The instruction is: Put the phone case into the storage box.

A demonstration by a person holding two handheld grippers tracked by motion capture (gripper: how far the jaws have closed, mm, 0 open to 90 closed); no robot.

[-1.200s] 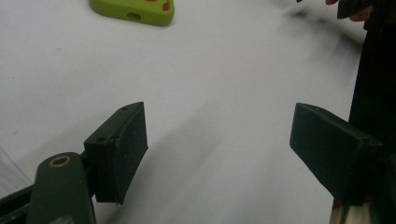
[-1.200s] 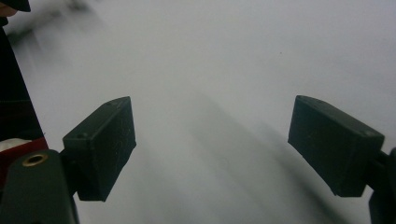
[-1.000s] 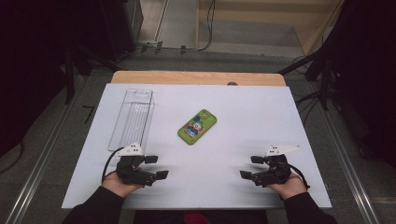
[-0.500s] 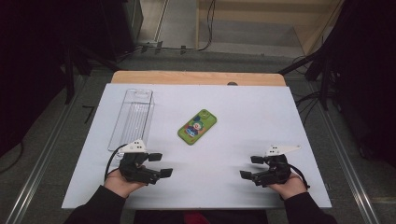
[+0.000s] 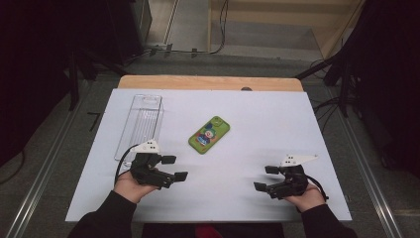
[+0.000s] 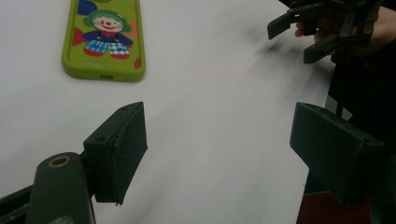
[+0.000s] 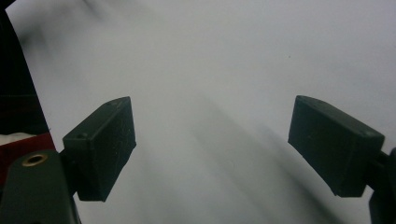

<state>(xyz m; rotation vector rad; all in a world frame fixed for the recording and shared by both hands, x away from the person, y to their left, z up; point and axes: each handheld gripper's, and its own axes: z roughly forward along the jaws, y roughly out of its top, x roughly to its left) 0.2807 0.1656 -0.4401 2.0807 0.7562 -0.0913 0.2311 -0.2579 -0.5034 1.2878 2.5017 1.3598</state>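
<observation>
A green phone case (image 5: 209, 135) with a clown picture lies flat near the middle of the white table; the left gripper view has it (image 6: 105, 39) at upper left. My left gripper (image 5: 175, 168) is held low over the table, near-left of the case, jaws open and pointing right with nothing between them (image 6: 219, 140). My right gripper (image 5: 265, 178) sits at the near right, jaws open over bare white surface (image 7: 212, 144), pointing left. It also appears far off in the left gripper view (image 6: 299, 35).
A clear plastic box (image 5: 141, 124) lies lengthwise at the far left of the white sheet (image 5: 257, 114). A wooden table edge (image 5: 208, 82) runs along the back. Dark floor and cables surround the table.
My left gripper has moved a little forward and right, toward the phone case. The right gripper has stayed where it was.
</observation>
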